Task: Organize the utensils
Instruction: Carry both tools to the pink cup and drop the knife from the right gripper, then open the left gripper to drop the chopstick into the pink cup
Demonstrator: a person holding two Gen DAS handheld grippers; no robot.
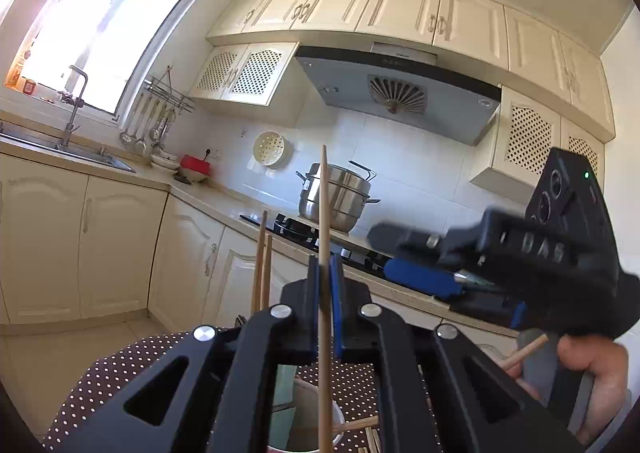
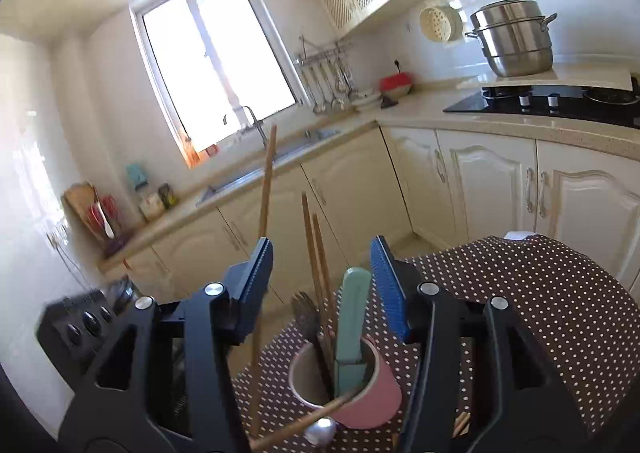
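My left gripper (image 1: 325,267) is shut on a wooden chopstick (image 1: 324,205) that stands upright above a pink cup (image 1: 308,409). In the right wrist view the pink cup (image 2: 372,393) holds a teal-handled utensil (image 2: 352,317), two chopsticks (image 2: 316,253) and a dark fork (image 2: 304,313). My right gripper (image 2: 324,281) is open above the cup, with nothing pressed between its blue pads. The held chopstick (image 2: 266,189) runs past its left finger. The right gripper (image 1: 396,257) also shows at the right of the left wrist view.
The cup stands on a table with a brown polka-dot cloth (image 2: 540,293). A loose chopstick (image 2: 304,421) and a metal spoon (image 2: 320,433) lie by the cup. Beyond are the counter, a steel pot (image 1: 340,193), a hob (image 2: 560,97), a sink (image 1: 60,149) and a person's hand (image 1: 592,373).
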